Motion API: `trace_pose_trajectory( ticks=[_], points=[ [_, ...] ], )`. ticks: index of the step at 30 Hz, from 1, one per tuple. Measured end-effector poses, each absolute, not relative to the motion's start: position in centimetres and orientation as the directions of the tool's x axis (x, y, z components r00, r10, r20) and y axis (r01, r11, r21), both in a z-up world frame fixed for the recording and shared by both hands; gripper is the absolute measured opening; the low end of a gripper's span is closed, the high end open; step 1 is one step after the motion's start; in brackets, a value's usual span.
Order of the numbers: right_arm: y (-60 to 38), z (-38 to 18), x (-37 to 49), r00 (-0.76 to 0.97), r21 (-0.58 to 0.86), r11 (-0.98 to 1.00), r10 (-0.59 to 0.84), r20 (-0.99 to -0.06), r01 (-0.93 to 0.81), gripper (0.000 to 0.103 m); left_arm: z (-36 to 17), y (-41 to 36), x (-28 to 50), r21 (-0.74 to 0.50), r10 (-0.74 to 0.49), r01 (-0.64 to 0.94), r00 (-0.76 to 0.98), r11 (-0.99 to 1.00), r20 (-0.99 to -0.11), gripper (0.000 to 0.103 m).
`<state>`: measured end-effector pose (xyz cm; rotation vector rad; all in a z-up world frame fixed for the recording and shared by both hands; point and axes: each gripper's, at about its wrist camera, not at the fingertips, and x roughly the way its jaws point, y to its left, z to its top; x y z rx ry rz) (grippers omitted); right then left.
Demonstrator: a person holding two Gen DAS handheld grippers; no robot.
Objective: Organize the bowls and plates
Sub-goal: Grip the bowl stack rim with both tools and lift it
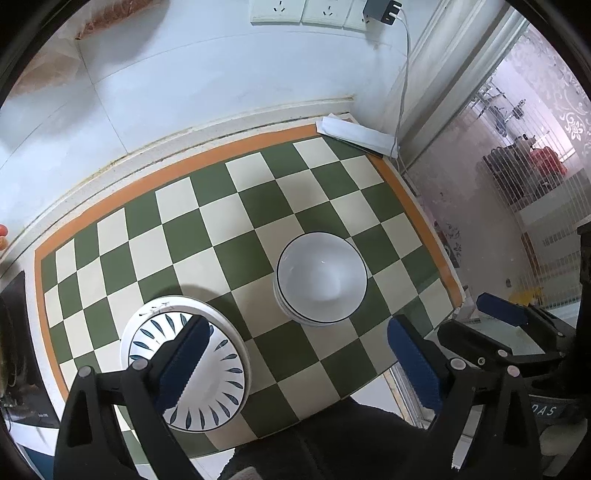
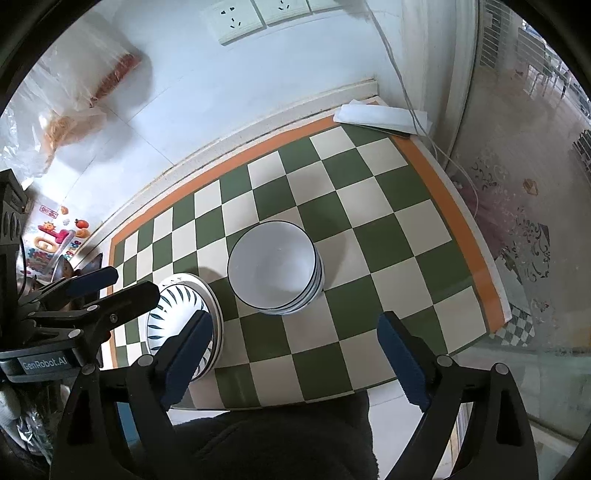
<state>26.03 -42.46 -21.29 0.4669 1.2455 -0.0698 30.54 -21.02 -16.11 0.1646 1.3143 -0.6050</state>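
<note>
A stack of white bowls with thin dark rims point(image 1: 322, 278) point(image 2: 275, 266) stands on the green and cream checkered mat point(image 1: 236, 229) point(image 2: 369, 229). A stack of plates, the top one white with blue leaf marks point(image 1: 221, 373) point(image 2: 177, 306), sits at the mat's near left. My left gripper point(image 1: 295, 358) is open and empty, held above the mat's near edge, its left finger over the plates. My right gripper point(image 2: 291, 354) is open and empty, near the front edge, in front of the bowls. It also shows at the right of the left wrist view point(image 1: 502, 314).
A white folded cloth point(image 1: 354, 134) point(image 2: 380, 116) and a cable lie at the mat's far right corner. Wall sockets point(image 2: 240, 18) are on the back wall. A plastic bag point(image 2: 66, 110) hangs at the left. The table edge drops off to the right.
</note>
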Motion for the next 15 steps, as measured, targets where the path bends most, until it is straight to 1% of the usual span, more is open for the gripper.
trace_pose_trajectory(
  ticks=[7,11,12,15],
  points=[
    [-43.5,-23.8,27.2,0.316,0.333,0.89,0.233,-0.919,0.312,0.093,-19.1,-22.3,32.6,-0.246,-0.316,0.454,0.084,0.856,-0.945,0.099],
    [-45.1,-27.0,28.6,0.336,0.454,0.827,0.347,-0.876,0.331,0.094,-22.2,-22.9,35.1,-0.284,-0.321,0.395,0.029,0.874,-0.947,0.099],
    [-45.8,-28.6,29.1,0.335,0.503,0.79,0.396,-0.855,0.35,0.094,-23.5,-22.9,35.9,-0.301,-0.323,0.365,0.0,0.881,-0.946,0.099],
    [-47.0,-32.6,30.2,0.319,0.59,0.699,0.497,-0.807,0.404,0.094,-26.5,-22.9,37.7,-0.333,-0.328,0.286,-0.066,0.899,-0.942,0.099]
  ],
)
